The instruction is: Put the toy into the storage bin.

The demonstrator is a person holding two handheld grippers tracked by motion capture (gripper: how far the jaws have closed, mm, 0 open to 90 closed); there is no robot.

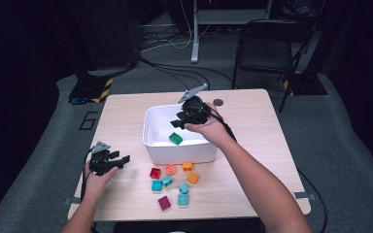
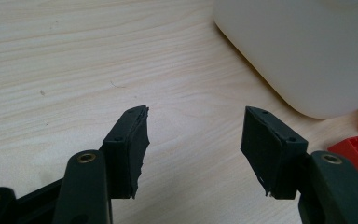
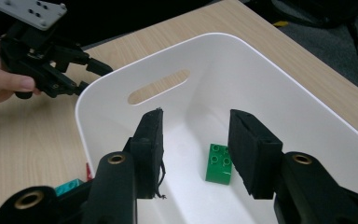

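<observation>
Sorting toy bricks into white bin (image 1: 175,148). Step in hand, by the look of it: drop just done, one green brick (image 3: 219,163) lying on bin floor, nothing between the jaws above it.

Right gripper (image 1: 187,116) over the bin, jaws parted, empty. Left gripper (image 1: 119,160) parked low over bare table (image 1: 126,111) left of the bin, jaws wide apart, empty.

Next move, judged: swing right gripper back out over near rim, drop onto nearest loose brick in front of the bin, close square across its sides. Cluster is tight, so risk of nudging neighbours.

Count on table, front of bin:
- red brick (image 1: 155,172): 1
- salmon round piece (image 1: 171,169): 1
- orange: 2 (image 1: 187,166) (image 1: 193,178)
- teal: 3 (image 1: 157,185) (image 1: 167,181) (image 1: 183,188)
- light green (image 1: 183,199): 1
- magenta (image 1: 164,203): 1

In bin: 1 green. Bins: 1.
</observation>
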